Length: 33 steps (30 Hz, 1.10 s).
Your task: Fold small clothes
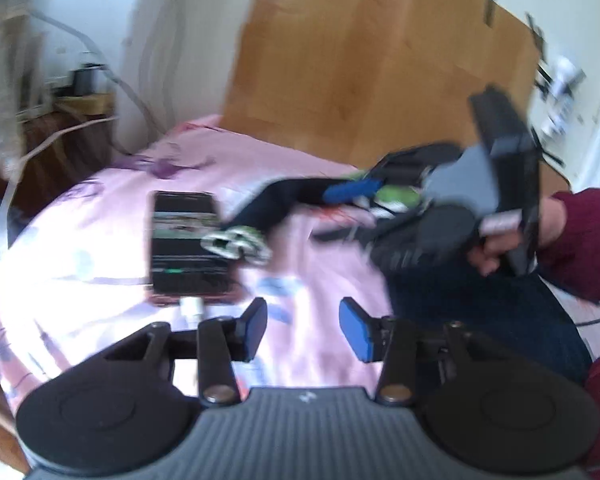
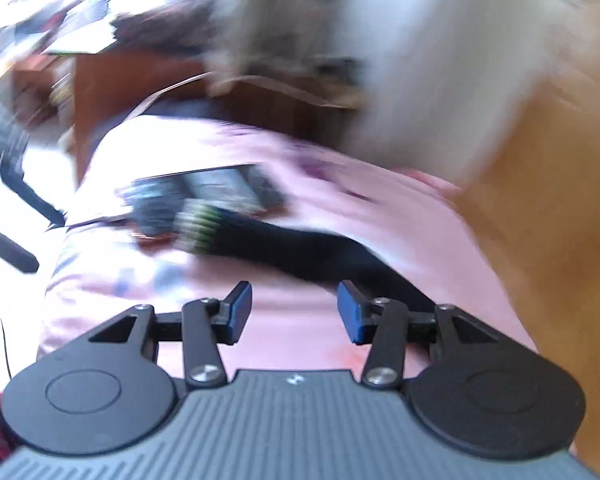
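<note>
Left wrist only: right hand-held gripper (image 1: 352,191).

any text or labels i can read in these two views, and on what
None can be read.
Phone screen on the pink bedsheet: bands of content, too blurred.
Small pale mark on the left gripper body: a logo shape, no letters.
Pinkish label on the right gripper as seen from the left wrist: blurred.
</note>
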Available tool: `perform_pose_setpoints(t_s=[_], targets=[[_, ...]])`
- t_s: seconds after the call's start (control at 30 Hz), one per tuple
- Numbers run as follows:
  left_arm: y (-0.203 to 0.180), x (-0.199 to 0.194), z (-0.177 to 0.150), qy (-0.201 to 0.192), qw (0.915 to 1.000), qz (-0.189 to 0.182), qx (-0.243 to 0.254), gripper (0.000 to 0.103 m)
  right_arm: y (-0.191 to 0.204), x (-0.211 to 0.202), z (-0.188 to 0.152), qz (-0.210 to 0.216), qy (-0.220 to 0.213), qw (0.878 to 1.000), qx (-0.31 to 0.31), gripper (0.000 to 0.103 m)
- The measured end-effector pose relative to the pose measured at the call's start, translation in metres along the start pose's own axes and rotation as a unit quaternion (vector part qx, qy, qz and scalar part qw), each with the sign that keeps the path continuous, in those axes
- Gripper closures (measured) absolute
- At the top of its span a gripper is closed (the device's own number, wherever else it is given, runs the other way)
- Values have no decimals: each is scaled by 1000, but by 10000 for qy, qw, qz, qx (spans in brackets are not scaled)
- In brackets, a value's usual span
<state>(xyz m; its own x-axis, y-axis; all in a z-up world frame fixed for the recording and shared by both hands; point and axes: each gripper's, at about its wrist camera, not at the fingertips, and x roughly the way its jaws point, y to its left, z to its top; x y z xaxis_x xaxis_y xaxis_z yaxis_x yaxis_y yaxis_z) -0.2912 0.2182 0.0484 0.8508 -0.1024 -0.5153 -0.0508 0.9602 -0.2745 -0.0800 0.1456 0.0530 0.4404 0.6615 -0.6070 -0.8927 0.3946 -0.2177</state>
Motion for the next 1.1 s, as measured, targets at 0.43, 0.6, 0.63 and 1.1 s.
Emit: perform_pose_setpoints(t_s=[0.43, 0.6, 0.63, 1.1], targets=[[35, 24, 23, 5, 9997, 54, -247, 62, -77, 6, 54, -223, -859, 9935, 715, 91], [9, 59, 50, -141, 9987, -484, 123, 59, -201, -109, 31, -1353, -1918, 9285, 2878, 90], [2, 67, 57, -178, 9979, -596, 181, 57, -219, -133, 12, -1537, -2042, 9100, 3265, 90], [-97, 302, 164, 1067, 9852, -1319, 245, 47, -213, -237, -307, -2685, -1409, 6498, 6970, 41]])
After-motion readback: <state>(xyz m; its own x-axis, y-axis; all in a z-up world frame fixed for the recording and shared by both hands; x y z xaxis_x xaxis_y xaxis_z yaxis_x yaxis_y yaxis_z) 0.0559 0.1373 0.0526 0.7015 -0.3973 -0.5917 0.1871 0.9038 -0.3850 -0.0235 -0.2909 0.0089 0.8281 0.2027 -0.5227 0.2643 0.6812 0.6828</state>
